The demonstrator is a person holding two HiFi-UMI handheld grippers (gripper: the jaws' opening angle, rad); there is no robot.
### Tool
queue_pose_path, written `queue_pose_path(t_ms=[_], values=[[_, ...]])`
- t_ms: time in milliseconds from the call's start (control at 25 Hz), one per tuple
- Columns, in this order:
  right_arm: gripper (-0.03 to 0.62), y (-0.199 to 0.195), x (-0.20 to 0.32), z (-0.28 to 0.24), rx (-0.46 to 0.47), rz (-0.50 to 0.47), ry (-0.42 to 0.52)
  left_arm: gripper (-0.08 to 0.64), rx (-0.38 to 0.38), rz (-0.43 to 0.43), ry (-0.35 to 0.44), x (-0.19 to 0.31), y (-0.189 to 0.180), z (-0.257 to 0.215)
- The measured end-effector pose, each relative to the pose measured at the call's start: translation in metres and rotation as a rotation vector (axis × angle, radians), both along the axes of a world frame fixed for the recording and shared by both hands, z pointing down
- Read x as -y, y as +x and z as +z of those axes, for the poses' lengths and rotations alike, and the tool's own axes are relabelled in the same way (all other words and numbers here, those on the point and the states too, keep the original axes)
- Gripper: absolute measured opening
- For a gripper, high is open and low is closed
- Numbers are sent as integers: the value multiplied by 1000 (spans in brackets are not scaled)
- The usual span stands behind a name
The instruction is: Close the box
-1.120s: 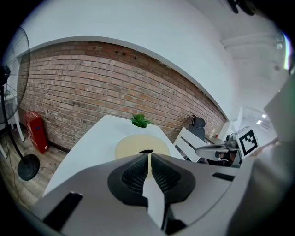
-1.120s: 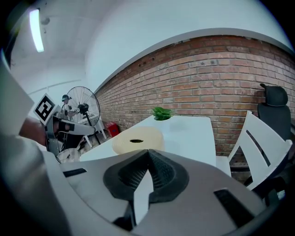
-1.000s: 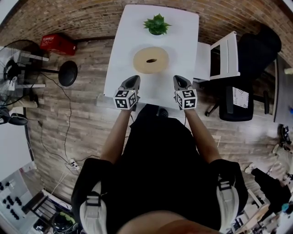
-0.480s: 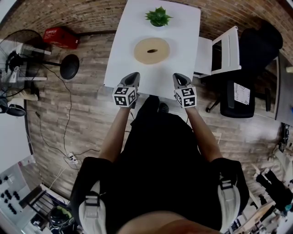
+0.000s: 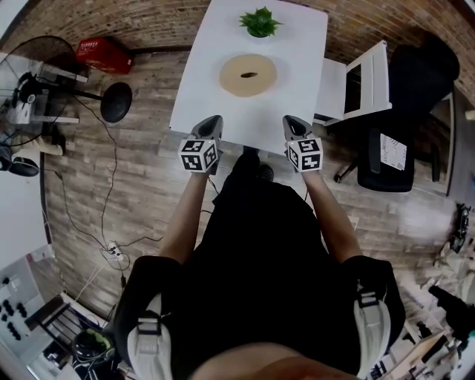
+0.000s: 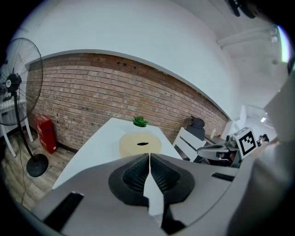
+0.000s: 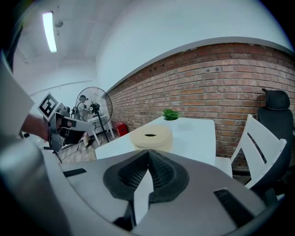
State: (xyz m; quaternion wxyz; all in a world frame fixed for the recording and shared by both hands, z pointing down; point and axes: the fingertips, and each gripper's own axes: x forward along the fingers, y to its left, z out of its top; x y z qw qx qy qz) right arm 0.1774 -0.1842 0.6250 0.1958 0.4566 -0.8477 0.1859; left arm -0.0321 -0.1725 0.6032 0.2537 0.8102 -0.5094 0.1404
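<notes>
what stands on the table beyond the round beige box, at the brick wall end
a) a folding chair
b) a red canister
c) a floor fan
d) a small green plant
d: the small green plant stands on the white table just past the round beige box, at the far end.

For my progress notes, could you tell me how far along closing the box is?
Done, it seems: the round box sits lidded on the white table. In hand: nothing; left gripper and right gripper are shut, empty, clear of it. Left: nothing visible.
</notes>
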Motion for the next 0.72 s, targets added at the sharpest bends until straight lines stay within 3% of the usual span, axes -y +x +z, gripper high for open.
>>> queue_pose_path(t_ms=[720], values=[[-2,-9,-10,0,12,-38,-4,26,-23,-47,7,-21,0,-5]])
